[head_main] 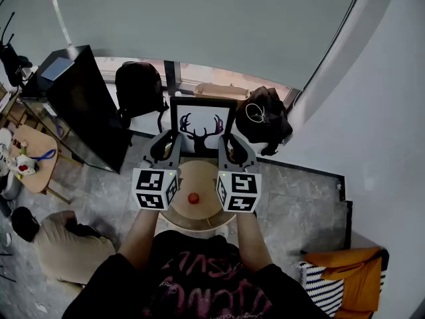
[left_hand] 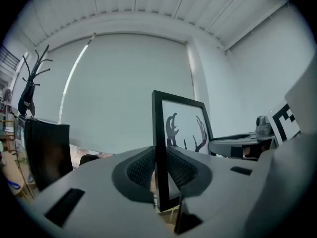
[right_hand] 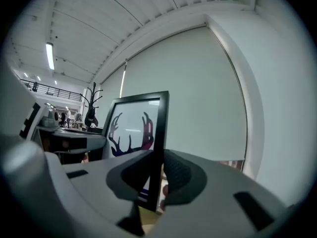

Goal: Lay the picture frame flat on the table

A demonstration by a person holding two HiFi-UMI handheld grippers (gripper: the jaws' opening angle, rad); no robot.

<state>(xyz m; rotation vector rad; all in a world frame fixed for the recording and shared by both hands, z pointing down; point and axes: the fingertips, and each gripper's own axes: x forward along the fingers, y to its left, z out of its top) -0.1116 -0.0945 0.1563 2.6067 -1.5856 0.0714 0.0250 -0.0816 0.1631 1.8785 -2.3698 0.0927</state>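
A black picture frame (head_main: 201, 123) with an antler print stands upright at the far edge of a small round wooden table (head_main: 178, 208). My left gripper (head_main: 173, 140) is shut on the frame's left edge, and my right gripper (head_main: 226, 141) is shut on its right edge. In the left gripper view the frame (left_hand: 181, 128) rises out of the ribbed pads (left_hand: 141, 168) of the left gripper (left_hand: 159, 175). In the right gripper view the frame (right_hand: 133, 125) stands clamped in the right gripper (right_hand: 158, 170). The frame's bottom edge is hidden behind the jaws.
A small red object (head_main: 193, 198) lies on the tabletop near me. Behind the table are a black backpack (head_main: 139, 88), a dark bag (head_main: 264, 115) and a cardboard box (head_main: 219, 90). A black cabinet (head_main: 86, 105) stands at left, an orange cushion (head_main: 348, 264) at lower right.
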